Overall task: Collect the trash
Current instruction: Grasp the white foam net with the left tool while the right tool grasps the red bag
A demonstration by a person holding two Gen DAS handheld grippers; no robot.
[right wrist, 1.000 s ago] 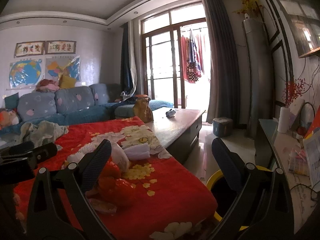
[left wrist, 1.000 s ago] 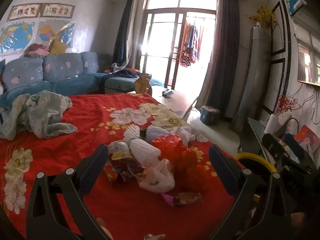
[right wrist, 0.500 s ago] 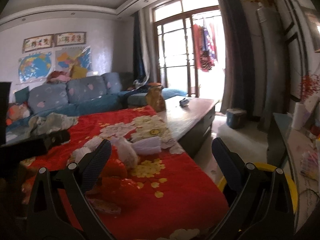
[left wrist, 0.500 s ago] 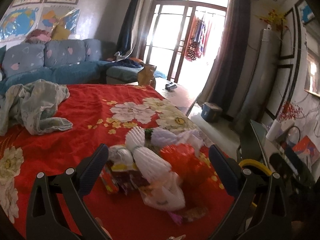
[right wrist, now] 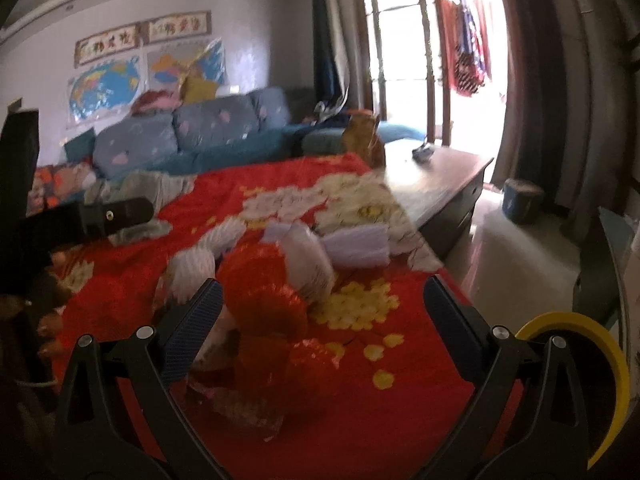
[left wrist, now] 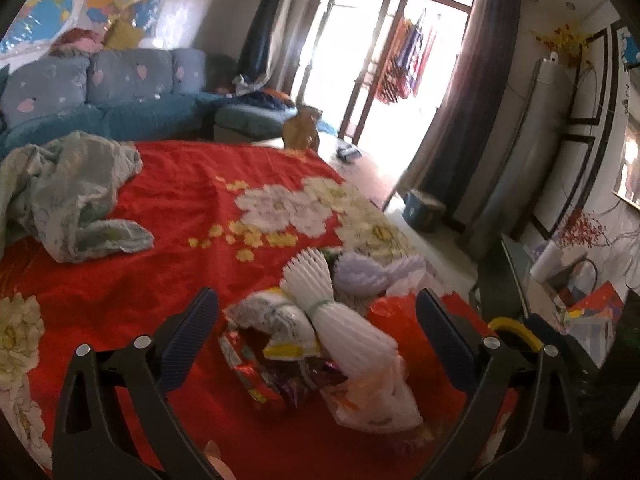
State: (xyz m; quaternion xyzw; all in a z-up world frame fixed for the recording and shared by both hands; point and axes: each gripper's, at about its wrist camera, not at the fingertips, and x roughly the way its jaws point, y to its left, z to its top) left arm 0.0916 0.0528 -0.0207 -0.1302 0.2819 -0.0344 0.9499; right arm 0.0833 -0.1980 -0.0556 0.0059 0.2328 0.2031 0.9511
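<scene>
A heap of trash (left wrist: pixel 320 336) lies on the red floral cloth (left wrist: pixel 192 208) covering the surface, near its edge on the window side. The left claw (left wrist: pixel 316 336) hangs over the heap, spread wide and holding nothing, with a white pleated foam sleeve (left wrist: pixel 340 320) and snack wrappers (left wrist: pixel 264 376) between its fingers. The right claw (right wrist: pixel 320 332) is also spread and empty, above a crumpled red bag (right wrist: pixel 260 292). A yellow-rimmed bin (right wrist: pixel 600 364) sits beyond that cloth edge. A rumpled grey-green garment (left wrist: pixel 64 196) lies well apart from the heap.
</scene>
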